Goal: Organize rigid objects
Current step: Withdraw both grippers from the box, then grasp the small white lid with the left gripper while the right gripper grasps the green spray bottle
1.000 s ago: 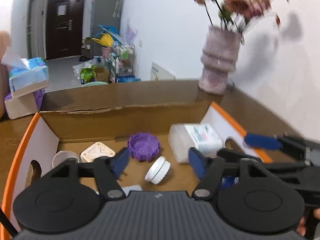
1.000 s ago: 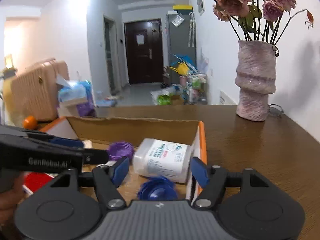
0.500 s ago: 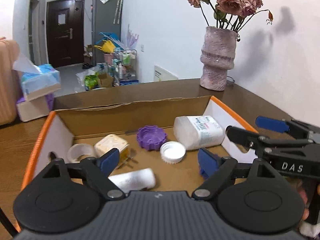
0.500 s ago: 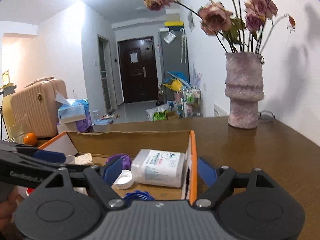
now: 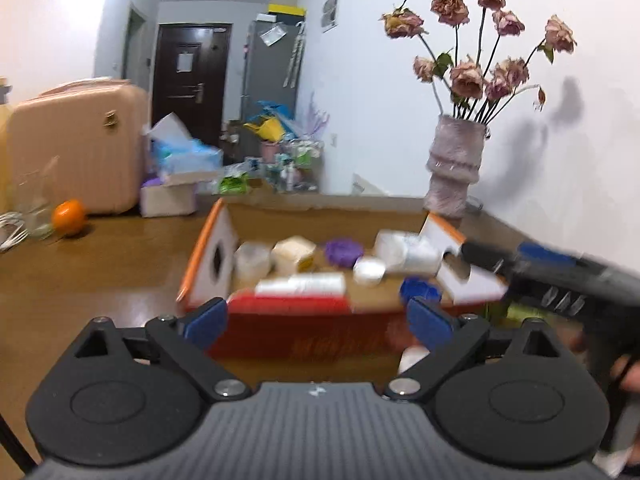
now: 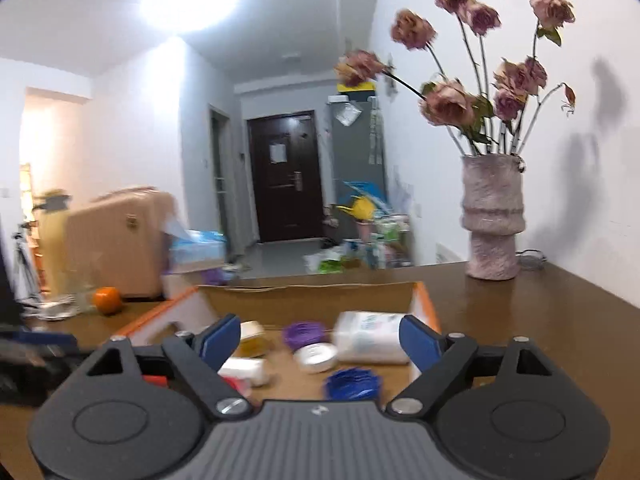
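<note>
now cardboard box (image 5: 216, 248) ahead of left hand-held gripper (image 5: 318, 320), seemingly apart.

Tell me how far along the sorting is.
Done: purple ridged lid, white round cap, blue ridged lid and white labelled container lie inside the orange-edged cardboard box. In hand: nothing; both jaws open, having just widened. Left: nothing obvious.

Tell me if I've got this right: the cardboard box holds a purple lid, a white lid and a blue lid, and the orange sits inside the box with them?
Not quite. The orange sits on the wooden table, well apart from the cardboard box, as the left wrist view shows. The purple lid, white lid and blue lid do lie in the box.
</note>
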Motion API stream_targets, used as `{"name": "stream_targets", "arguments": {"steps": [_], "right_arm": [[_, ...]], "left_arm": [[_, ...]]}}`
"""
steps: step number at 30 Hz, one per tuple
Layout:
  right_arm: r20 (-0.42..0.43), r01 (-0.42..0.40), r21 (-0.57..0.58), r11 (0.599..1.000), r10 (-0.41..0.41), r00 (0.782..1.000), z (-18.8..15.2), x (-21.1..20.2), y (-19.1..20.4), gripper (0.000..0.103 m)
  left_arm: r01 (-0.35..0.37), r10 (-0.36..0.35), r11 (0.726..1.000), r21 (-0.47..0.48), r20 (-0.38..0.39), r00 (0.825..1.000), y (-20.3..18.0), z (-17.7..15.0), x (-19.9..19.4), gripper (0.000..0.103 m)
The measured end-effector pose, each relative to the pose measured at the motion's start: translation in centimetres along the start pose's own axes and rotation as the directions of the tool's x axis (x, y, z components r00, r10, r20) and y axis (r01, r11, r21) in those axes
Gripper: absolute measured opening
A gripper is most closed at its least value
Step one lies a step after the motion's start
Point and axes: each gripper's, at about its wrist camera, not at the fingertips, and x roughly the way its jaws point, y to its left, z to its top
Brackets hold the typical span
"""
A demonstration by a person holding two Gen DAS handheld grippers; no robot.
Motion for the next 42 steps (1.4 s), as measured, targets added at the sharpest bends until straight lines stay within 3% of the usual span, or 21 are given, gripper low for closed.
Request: {"name": "stream_targets", "arguments": {"steps": [5,13,20,23,33,40,42], "right_arm": [[-0.03,0.005,0.05,0.999,-0.004,1.0,-1.6,-5.2,0.7,0.086],[-0.112,0.08,0.101,0.992,-0.069,0.991,-7.4,-13.0,1.8,0.087],[-0.117,0.14,0.066,0.988,-0.131,0.984,-9.1,-19.2,1.9,0.091],[-0.105,0.151,0.022,0.988,-0.147,0.983,-9.0,-20.9,1.7,0.093],[-0.15,0.179,0.026,0.983,-0.174,0.973,-10.1,-18.7,-2.3,0.095],[-0.158,0.216,-0.07,0.974,-0.224,0.962,-5.8,-12.6,-7.9,0.095],[-0.18,0.216,-0.098,0.972,-0.23,0.956,-4.6,-9.9,-9.8,0.095]], "left_arm": [[-0.026,0.026,1.0,0.0,-0.056,0.998,0.1,-4.2,-3.9,0.098],[-0.019,0.019,1.0,0.0,-0.092,0.996,-0.4,-9.5,-10.1,0.098],[-0.002,0.004,0.999,0.05,-0.031,1.0,-2.6,-10.7,-15.3,0.098],[0.036,-0.034,0.997,0.063,-0.025,0.999,-3.4,-10.9,-16.3,0.099],[0.043,-0.029,0.994,0.105,-0.125,0.992,-5.8,-11.3,-10.4,0.099],[0.077,-0.066,0.991,0.108,-0.104,0.992,-7.7,-7.7,-4.7,0.094],[0.058,-0.046,0.995,0.083,-0.135,0.99,-8.0,-6.5,-1.8,0.084]]}}
